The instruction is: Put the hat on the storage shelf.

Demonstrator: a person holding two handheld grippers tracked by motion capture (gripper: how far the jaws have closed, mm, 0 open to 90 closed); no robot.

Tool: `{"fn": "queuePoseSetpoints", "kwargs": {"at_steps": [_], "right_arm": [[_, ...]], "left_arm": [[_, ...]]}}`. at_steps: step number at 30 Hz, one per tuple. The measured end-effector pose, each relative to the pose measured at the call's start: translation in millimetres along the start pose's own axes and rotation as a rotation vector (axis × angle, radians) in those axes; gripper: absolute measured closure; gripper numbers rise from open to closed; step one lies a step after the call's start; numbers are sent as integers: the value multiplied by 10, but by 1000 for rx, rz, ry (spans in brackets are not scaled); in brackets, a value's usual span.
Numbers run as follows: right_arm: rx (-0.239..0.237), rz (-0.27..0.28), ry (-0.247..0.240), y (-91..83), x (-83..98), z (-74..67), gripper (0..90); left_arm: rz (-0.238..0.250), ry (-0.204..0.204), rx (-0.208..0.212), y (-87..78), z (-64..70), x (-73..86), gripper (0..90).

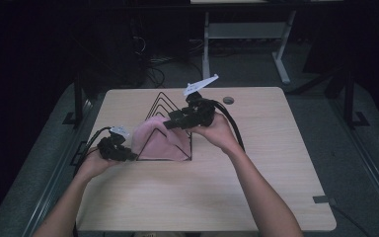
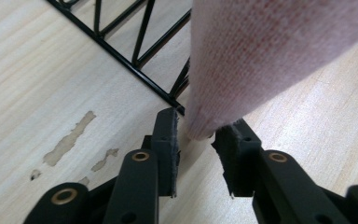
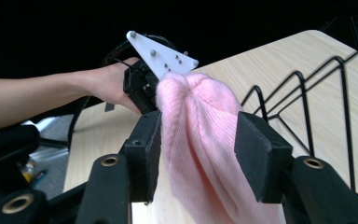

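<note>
- A pink knit hat (image 1: pixel 160 140) lies against a black wire rack (image 1: pixel 165 106) of nested triangular frames, a little left of centre in the high view, on a pale wooden table (image 1: pixel 256 173).
- The left gripper (image 1: pixel 123 150) sits at the hat's left end, held by the person's left hand (image 1: pixel 94 165).
- In the left gripper view, its jaws stand apart on either side of the hat's lower tip (image 2: pixel 200 130), the left pad (image 2: pixel 170 140) just beside the fabric; I can't tell if it touches.
- The rack's base wire (image 2: pixel 121 60) runs across the upper left of that frame.
- The right gripper (image 1: pixel 175 121) comes in from the right over the hat's top, in the right hand (image 1: pixel 219 131).
- In the right gripper view, its jaws are wide apart with the hat (image 3: pixel 200 140) between them, not clamped.
- Scuffed patches (image 2: pixel 70 140) mark the tabletop at lower left in the left gripper view.
</note>
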State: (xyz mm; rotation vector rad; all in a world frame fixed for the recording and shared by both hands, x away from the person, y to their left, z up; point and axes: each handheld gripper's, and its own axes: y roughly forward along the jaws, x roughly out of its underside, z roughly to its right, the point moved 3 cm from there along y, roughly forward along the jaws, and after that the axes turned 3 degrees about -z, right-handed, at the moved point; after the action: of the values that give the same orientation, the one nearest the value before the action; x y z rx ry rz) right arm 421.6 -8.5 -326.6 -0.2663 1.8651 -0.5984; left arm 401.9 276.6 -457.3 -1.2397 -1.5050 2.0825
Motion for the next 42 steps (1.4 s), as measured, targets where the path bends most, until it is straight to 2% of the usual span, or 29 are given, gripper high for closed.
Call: {"fn": "queuePoseSetpoints", "kwargs": {"at_steps": [5, 9, 14, 19, 23, 25, 27, 32, 35, 40, 41, 42], "right_arm": [[44, 21, 12, -148, 71, 45, 428], [78, 25, 19, -248, 120, 82, 401], [107, 10, 31, -371, 202, 127, 371], [174, 1, 40, -571, 384, 167, 324], [241, -25, 58, -798, 735, 157, 309], [274, -32, 74, -907, 933, 169, 306], [287, -7, 121, -1033, 1126, 179, 303], [342, 38, 180, -1318, 1510, 135, 297], [368, 58, 193, -1430, 1683, 97, 288], [415, 23, 227, -1544, 2093, 33, 269], [420, 27, 244, -1557, 2175, 15, 267], [424, 31, 264, -1573, 2253, -5, 258]], "left_arm": [[3, 9, -3, -49, 1, -3, 657], [22, -9, -4, -75, 11, -2, 643], [35, -11, -9, -140, 26, 19, 609], [61, -15, -11, -200, 75, 69, 555], [99, -34, -19, -259, 127, 145, 485], [98, -36, -20, -271, 137, 175, 477], [102, -39, -25, -278, 142, 204, 459], [110, -52, -29, -295, 167, 258, 424], [130, -67, -32, -317, 205, 294, 399], [148, -77, -50, -342, 261, 386, 372], [145, -73, -55, -351, 263, 410, 366], [156, -89, -54, -355, 280, 432, 361]]}}
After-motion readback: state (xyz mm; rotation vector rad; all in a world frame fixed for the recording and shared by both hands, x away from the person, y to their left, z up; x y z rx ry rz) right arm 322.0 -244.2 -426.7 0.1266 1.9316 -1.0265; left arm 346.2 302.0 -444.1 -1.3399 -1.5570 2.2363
